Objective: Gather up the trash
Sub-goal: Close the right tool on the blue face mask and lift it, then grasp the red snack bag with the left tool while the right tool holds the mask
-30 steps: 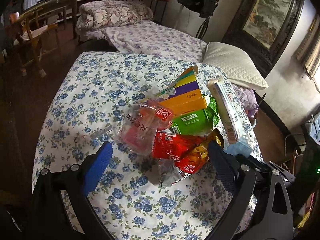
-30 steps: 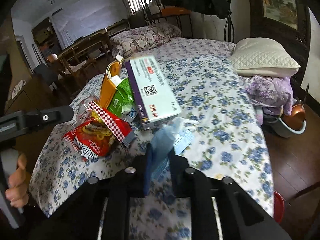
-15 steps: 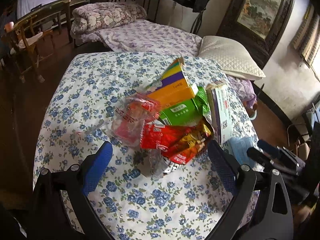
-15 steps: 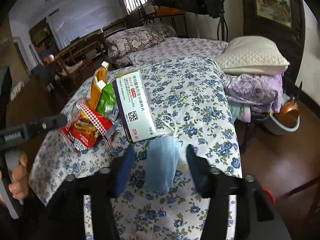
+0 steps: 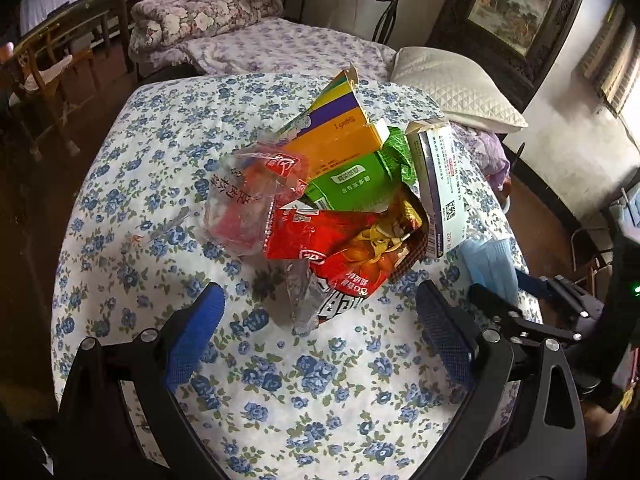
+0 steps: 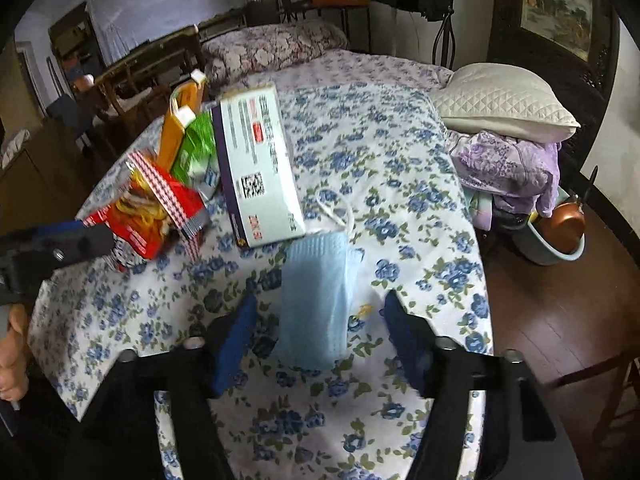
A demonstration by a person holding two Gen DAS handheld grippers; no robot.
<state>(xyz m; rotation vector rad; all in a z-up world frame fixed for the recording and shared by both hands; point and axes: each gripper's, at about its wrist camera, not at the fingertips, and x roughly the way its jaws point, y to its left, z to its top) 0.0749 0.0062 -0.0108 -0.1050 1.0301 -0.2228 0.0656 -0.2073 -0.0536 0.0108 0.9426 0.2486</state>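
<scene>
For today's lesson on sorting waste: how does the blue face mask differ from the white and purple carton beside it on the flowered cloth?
The blue face mask is soft, pleated fabric; the white and purple carton is stiff printed card. The mask is plain blue with white ear loops; the carton bears text and a square code. The mask lies apart at the edge of the flowered cloth; the carton leans against the wrapper pile. Both rest on the cloth, uncollected.

A table (image 5: 168, 168) under a white cloth printed with blue flowers carries a heap of trash near its middle: a clear bag (image 5: 244, 208), a red wrapper (image 5: 316, 236), a noodle packet (image 5: 360, 268), a green pack (image 5: 352, 188), an orange carton (image 5: 340, 136) and a white box (image 6: 260, 168). A blue mask (image 6: 316, 296) lies flat beside the box, toward the table's right edge.
</scene>
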